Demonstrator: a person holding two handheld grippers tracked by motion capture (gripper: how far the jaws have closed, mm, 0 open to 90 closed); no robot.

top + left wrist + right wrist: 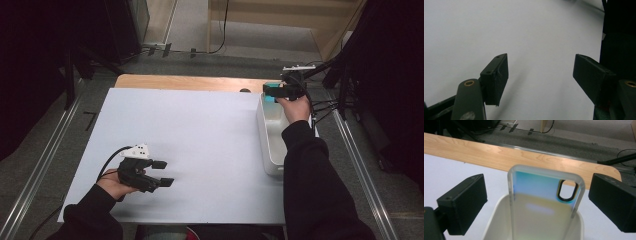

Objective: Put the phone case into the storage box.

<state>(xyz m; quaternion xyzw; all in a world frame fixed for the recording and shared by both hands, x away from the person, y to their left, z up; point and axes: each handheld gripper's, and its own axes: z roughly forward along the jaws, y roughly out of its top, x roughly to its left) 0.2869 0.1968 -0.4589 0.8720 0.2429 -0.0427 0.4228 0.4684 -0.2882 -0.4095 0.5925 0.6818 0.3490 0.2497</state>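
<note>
While our right gripper (536, 202) hangs over the far end of the white bin (265, 135) at the right edge of the white tabletop (200, 150), its jaws stand wide apart, one on each side of the phone case (544, 200). We see a clear gap between each pad and the case's edges, so nothing is being pinched. The case is translucent with an iridescent blue-to-yellow sheen and a black-rimmed camera cutout near its upper corner. It stands upright with its lower part down inside the bin; whether it leans on the bin's wall we cannot tell from the gripper view. From the high view we make out only a small teal patch at the bin's far end, probably the case, just beside the gripper.

Our left gripper (162, 172) rests low over the near left part of the tabletop, well apart from the bin. Its jaws are partly spread, with bare white surface between them and nothing held. Beyond the tabletop a strip of wooden table edge (499, 155) shows.
</note>
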